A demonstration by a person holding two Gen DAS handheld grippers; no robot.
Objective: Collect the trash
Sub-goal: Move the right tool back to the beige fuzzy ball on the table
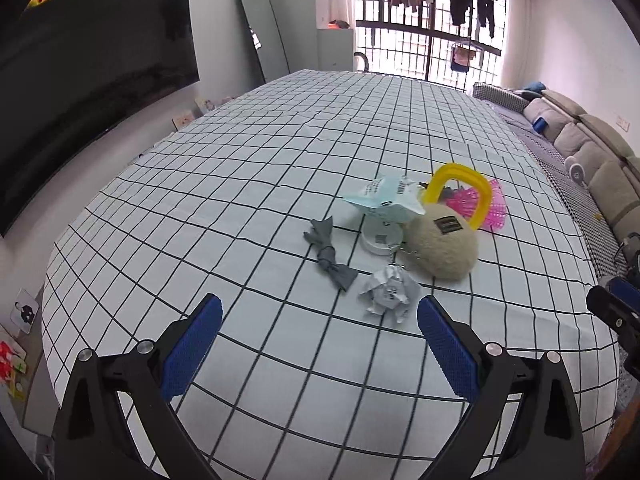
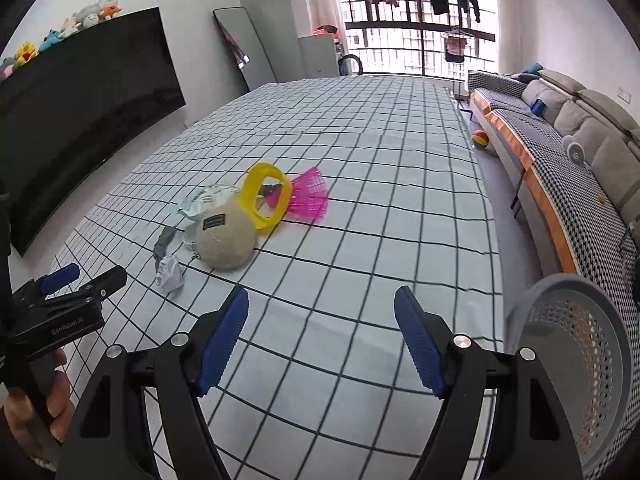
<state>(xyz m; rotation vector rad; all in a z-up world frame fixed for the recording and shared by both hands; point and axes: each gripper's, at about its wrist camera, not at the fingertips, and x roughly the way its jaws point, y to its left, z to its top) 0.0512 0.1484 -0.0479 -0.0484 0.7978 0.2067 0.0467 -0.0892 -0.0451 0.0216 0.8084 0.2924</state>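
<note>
both grippers gape empty, so the left gripper should drop squarely over the crumpled paper just ahead on the checked tablecloth, missing the plush pouch's chain, then carry it to the grey perforated bin beside the right gripper

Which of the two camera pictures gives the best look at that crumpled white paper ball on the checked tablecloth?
The left wrist view: the crumpled white paper ball lies close ahead, unobstructed, with its creases and print visible, just beyond the open left gripper. The right wrist view shows it smaller, off to the left.
</note>
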